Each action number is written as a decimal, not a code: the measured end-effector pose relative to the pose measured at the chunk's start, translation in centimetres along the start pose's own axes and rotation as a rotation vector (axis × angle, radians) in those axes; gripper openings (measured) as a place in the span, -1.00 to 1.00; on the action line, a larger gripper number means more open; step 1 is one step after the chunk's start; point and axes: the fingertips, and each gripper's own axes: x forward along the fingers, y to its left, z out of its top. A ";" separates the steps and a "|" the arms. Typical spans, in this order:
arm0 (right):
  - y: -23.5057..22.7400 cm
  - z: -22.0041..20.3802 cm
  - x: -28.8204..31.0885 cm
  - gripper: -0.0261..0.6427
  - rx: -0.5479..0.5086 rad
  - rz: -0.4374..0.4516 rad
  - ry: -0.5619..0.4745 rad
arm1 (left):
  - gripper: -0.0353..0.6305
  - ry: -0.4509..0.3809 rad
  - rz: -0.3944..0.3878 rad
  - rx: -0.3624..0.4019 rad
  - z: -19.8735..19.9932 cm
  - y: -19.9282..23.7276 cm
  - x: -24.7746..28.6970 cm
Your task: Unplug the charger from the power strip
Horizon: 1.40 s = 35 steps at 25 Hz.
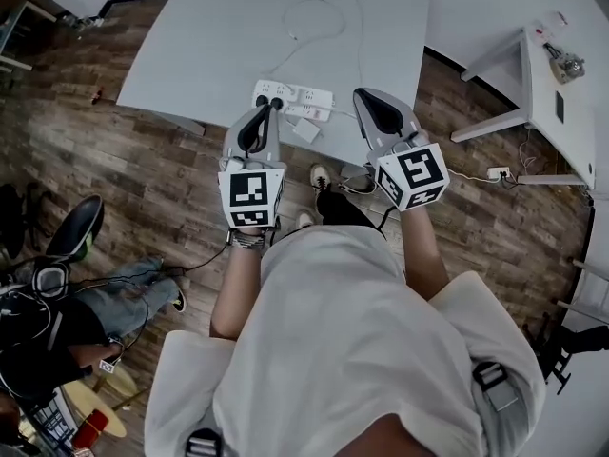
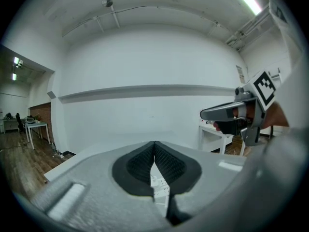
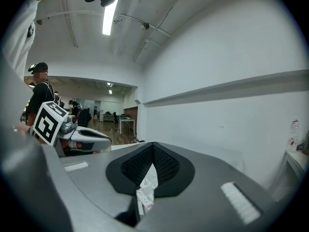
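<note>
Nearest us, both forearms reach out from the white shirt toward 12 o'clock, each marker cube facing up. The left gripper (image 1: 265, 110) has its fingers (image 2: 145, 166) pressed together at the tips with nothing between them. The right gripper (image 1: 366, 95) shows the same in its own view, fingers (image 3: 164, 164) meeting at the tips and holding nothing. Both hover over the near edge of the grey bench (image 1: 190, 55). The white power strip (image 1: 293, 96) lies on the bench between the two tips. The left tips overlap its 9 o'clock end, where a dark plug (image 1: 277, 104) sits, and the right tips stand just off its 3 o'clock end. A small white block (image 1: 306, 129) lies just beside the strip at 6 o'clock. We cannot tell which of these is the charger. Both gripper views show the strip through the gap below the fingertips. Beyond, toward 12 o'clock, a white cable (image 1: 314, 17) loops across the bench.
</note>
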 end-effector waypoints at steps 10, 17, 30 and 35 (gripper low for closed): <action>-3.1 -3.5 5.8 -0.92 0.005 0.060 0.069 | -0.86 0.079 0.005 -0.030 -2.5 1.1 5.9; -5.1 -7.5 8.9 -0.92 0.031 0.059 0.136 | -0.76 0.174 -0.025 -0.054 -6.1 0.4 9.2; -4.8 -15.1 11.9 -0.92 0.033 0.151 0.297 | -0.57 0.347 -0.026 -0.134 -12.4 0.6 12.6; -4.7 -17.9 13.4 -0.92 0.027 0.190 0.347 | -0.50 0.385 -0.030 -0.140 -14.3 0.8 14.1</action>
